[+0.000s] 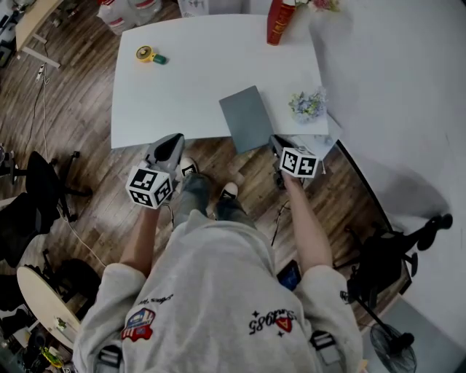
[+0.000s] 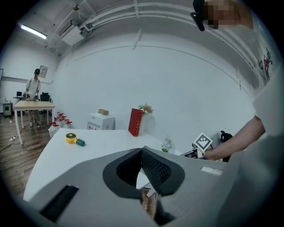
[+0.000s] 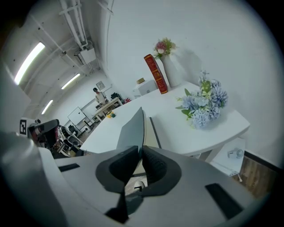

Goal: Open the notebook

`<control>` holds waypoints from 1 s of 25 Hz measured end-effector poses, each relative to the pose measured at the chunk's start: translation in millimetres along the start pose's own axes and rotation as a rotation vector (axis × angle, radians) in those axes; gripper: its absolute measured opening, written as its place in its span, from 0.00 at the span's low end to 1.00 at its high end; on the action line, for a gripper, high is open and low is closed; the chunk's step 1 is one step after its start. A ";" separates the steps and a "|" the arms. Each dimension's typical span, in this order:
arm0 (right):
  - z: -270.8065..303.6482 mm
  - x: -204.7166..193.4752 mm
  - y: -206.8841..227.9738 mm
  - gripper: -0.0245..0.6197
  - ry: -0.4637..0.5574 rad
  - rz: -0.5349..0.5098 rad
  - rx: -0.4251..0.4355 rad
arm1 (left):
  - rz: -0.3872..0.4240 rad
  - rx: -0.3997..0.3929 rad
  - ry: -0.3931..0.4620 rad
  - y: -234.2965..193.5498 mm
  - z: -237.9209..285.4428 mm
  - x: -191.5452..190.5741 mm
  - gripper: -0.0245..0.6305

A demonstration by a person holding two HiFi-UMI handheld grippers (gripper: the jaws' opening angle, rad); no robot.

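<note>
A grey notebook point(image 1: 246, 116) lies on the white table point(image 1: 189, 80), its near end over the front edge. My right gripper point(image 1: 278, 143) is at the notebook's near right corner. In the right gripper view its jaws point(image 3: 142, 148) are shut on the grey cover point(image 3: 132, 126), which stands lifted off the pale pages point(image 3: 151, 136). My left gripper point(image 1: 173, 140) hovers at the table's front edge, left of the notebook and apart from it. Its jaws point(image 2: 142, 150) meet with nothing between them. The notebook is hidden in the left gripper view.
A red book point(image 1: 279, 22) stands at the table's far side. Blue flowers point(image 1: 308, 104) lie right of the notebook. A yellow tape measure point(image 1: 145, 53) sits far left. A black chair point(image 1: 36, 189) stands on the wooden floor at left, and a person point(image 2: 32, 88) works far off.
</note>
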State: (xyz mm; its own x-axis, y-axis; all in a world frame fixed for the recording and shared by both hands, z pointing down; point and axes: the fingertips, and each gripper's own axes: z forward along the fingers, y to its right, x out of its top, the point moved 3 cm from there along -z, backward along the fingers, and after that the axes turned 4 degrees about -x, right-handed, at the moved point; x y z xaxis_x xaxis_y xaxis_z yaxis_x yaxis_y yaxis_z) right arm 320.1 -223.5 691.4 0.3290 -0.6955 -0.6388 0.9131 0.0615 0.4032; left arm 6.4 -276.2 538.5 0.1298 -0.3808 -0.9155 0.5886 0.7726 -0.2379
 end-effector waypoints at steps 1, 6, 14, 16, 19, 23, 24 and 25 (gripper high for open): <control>-2.1 -0.5 -3.3 0.10 0.002 -0.034 -0.013 | 0.001 0.000 0.002 2.3 -2.8 -0.7 0.04; -13.9 4.2 -29.8 0.10 0.054 -0.169 -0.042 | -0.003 0.007 0.017 7.2 -16.0 -5.1 0.04; -27.2 3.1 -67.0 0.09 0.087 -0.203 0.013 | -0.016 0.018 0.038 15.3 -35.5 -12.9 0.04; -28.4 2.1 -73.3 0.09 0.091 -0.199 0.028 | -0.020 0.023 0.041 15.2 -40.0 -15.0 0.04; -29.6 1.4 -84.6 0.09 0.096 -0.206 0.051 | -0.028 0.031 0.045 12.6 -46.1 -17.6 0.04; -31.0 -0.8 -105.7 0.09 0.100 -0.254 0.081 | -0.039 0.042 0.054 9.0 -54.1 -19.9 0.04; -31.1 -1.8 -110.6 0.09 0.100 -0.262 0.090 | -0.041 0.043 0.056 8.6 -55.4 -20.7 0.04; -31.0 -3.0 -115.5 0.09 0.098 -0.269 0.099 | -0.042 0.045 0.058 8.2 -56.6 -21.5 0.04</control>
State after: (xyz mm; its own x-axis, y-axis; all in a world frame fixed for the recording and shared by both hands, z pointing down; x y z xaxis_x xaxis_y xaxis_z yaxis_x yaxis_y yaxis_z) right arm 221.1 -206.3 626.4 0.1050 -0.6045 -0.7896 0.9441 -0.1889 0.2702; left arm -36.7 -232.9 537.8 0.0583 -0.3816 -0.9225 0.6279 0.7324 -0.2633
